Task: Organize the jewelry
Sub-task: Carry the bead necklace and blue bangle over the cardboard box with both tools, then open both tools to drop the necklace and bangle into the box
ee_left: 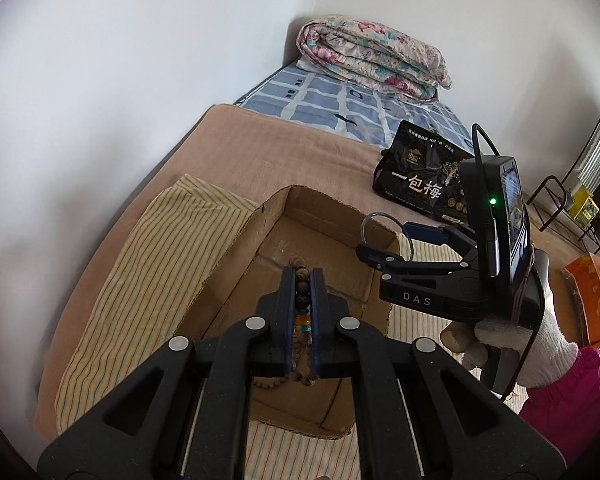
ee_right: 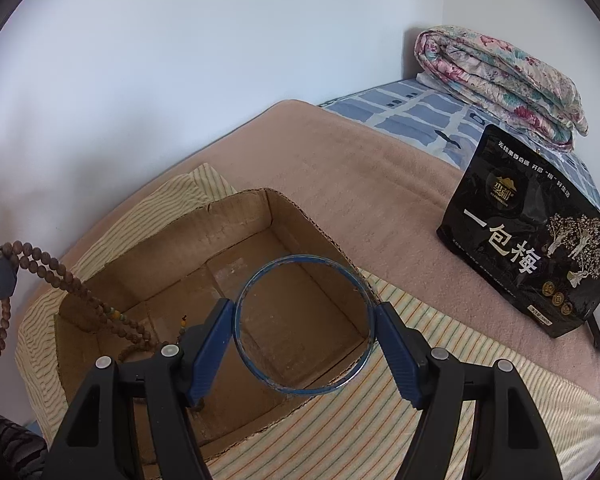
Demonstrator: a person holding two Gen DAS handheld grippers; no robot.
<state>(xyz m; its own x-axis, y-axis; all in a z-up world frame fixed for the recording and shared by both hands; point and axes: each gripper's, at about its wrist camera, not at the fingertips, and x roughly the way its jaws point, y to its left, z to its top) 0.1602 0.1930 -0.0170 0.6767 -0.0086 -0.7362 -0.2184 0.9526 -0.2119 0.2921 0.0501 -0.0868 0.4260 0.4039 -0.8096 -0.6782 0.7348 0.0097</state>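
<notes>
Your left hand-held gripper (ee_left: 303, 276) is clamped tight on a wooden bead necklace (ee_left: 302, 296), whose loops hang down into the open cardboard box (ee_right: 228, 216) below it. Your right hand-held gripper (ee_right: 305, 312) stands wide, its blue pads pressed on either side of a thin blue bangle (ee_right: 304, 324), held over the same box. The box sits on a striped cloth (ee_right: 380, 432) spread over a tan blanket (ee_right: 360, 168) on the bed. A black snack bag (ee_right: 528, 240) stands to the right, a folded floral quilt (ee_right: 500, 76) beyond.
</notes>
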